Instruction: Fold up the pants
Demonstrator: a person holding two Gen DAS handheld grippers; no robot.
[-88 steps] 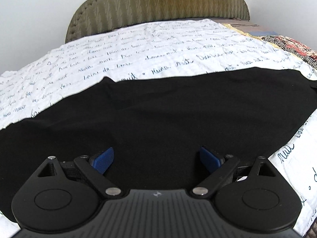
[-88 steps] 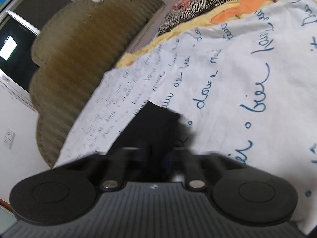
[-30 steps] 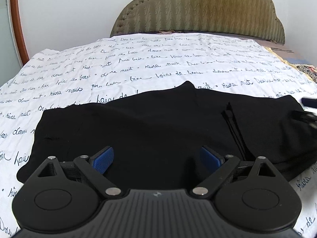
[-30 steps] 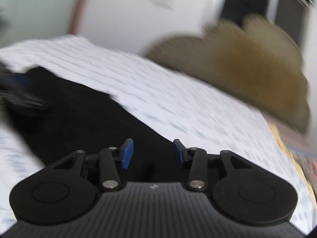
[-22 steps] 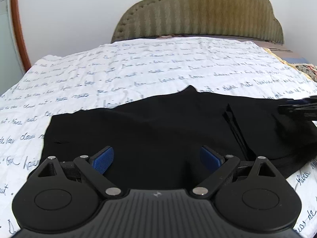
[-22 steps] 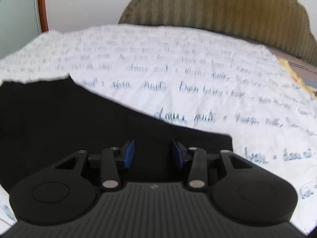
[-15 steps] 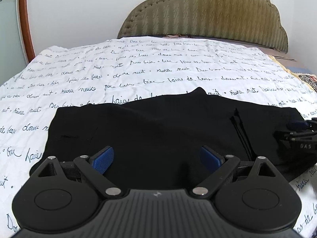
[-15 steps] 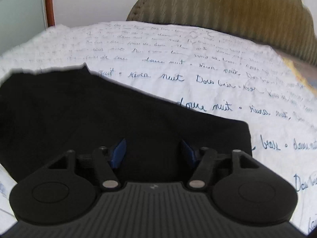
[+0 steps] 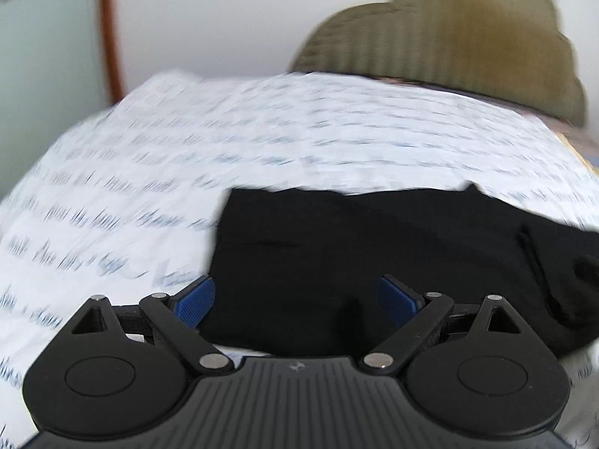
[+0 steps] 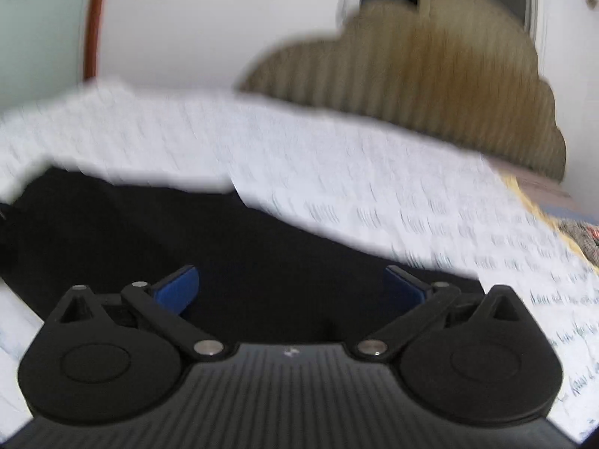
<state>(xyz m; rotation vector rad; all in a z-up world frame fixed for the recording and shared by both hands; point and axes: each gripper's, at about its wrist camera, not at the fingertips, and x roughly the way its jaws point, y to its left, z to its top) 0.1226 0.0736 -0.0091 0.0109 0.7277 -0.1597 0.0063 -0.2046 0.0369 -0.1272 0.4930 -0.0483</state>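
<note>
— Report the scene, largest item first.

— I see a bed point(image 9: 299, 142) covered by a white sheet printed with rows of blue handwriting. Both views are blurred, so I cannot read the script. An olive, ribbed, scalloped headboard point(image 10: 430, 67) stands at the far end against a white wall.

— And the pants?

— The black pants point(image 9: 355, 254) lie flat on the sheet in a compact folded block. In the left wrist view the block fills the centre and right, with its left edge straight and bare sheet beyond it. A seam line runs down the cloth near the right side. In the right wrist view the same pants point(image 10: 224, 254) spread across the lower left and centre, with sheet beyond the far edge.

— State of the left gripper?

— The left gripper point(image 9: 295, 295) has its blue-padded fingers point(image 9: 196, 297) spread wide. Nothing is gripped; the cloth lies beneath and beyond them.

— The right one?

— The right gripper point(image 10: 292, 288) is opening, its fingers point(image 10: 178, 290) wide apart. No cloth is pinched between them; the pants lie under the gap only.
</note>
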